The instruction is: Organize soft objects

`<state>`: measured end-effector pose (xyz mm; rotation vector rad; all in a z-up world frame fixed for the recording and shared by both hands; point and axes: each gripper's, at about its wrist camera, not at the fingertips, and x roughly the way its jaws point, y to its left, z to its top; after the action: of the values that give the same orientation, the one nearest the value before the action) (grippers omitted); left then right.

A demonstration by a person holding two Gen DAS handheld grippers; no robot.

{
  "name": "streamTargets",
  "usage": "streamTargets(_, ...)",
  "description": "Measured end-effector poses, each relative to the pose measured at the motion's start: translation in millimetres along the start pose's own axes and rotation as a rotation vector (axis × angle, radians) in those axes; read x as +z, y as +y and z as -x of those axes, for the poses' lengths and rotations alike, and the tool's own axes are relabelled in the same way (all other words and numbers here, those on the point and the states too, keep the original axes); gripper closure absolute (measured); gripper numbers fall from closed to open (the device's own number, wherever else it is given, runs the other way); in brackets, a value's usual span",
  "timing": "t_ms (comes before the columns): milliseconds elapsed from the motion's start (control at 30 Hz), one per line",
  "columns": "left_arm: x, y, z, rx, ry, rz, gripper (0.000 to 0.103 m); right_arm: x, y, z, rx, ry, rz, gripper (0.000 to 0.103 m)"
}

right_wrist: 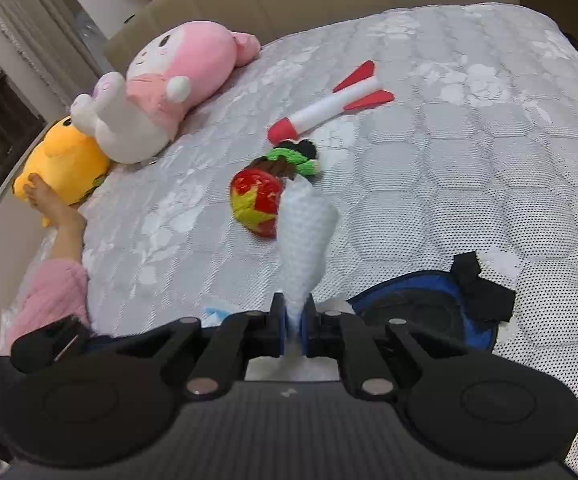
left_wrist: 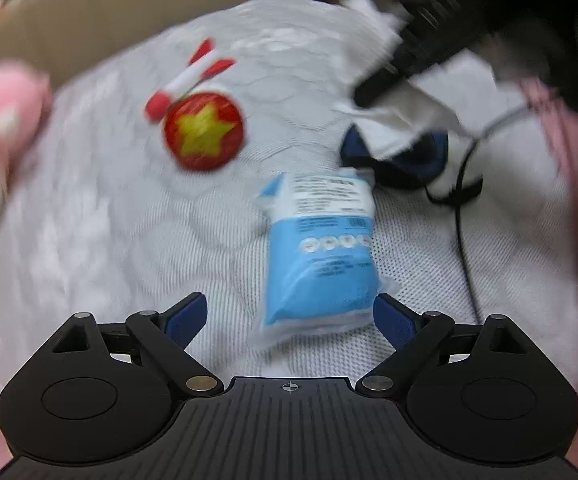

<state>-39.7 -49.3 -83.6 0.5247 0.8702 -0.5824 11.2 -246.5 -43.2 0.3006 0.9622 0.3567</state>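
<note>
only the right view shows plush toys (right_wrist: 177, 80); right tongs (right_wrist: 294, 330) pinch white cloth (right_wrist: 305, 232), left tongs (left_wrist: 289, 314) gape empty.

Soft, even indoor light fills both views, bright enough to show colour without hard shadows. The left wrist view is smeared by motion blur: the red ball with a yellow star (left_wrist: 204, 132) and the blue packet (left_wrist: 321, 248) have streaked edges, and the pink shape at the left edge dissolves entirely. The right wrist view is sharp, so the quilted weave of the bed (right_wrist: 469, 168) reads clearly. Objects there cast only faint contact shadows. Fisheye distortion bows the bed's far edge, and the corners darken.
</note>
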Motion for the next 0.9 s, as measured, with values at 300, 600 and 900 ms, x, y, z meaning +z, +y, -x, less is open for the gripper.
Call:
streamTargets(300, 30.6, 38.8, -55.4, -0.238, -0.017, 0.261, 0.041, -7.2, -3.9, 22.1, -0.040, -0.038, 0.004, 0.093)
streamTargets(600, 44.9, 56.2, -65.5, -0.210, -0.034, 0.352, 0.041, 28.4, 30.0, -30.4, 0.228, -0.007, -0.028, 0.093)
streamTargets(900, 41.0, 55.5, -63.0, -0.225, -0.016, 0.364, 0.040, 12.4, 7.1, -33.3, -0.022, 0.034, 0.044, 0.094)
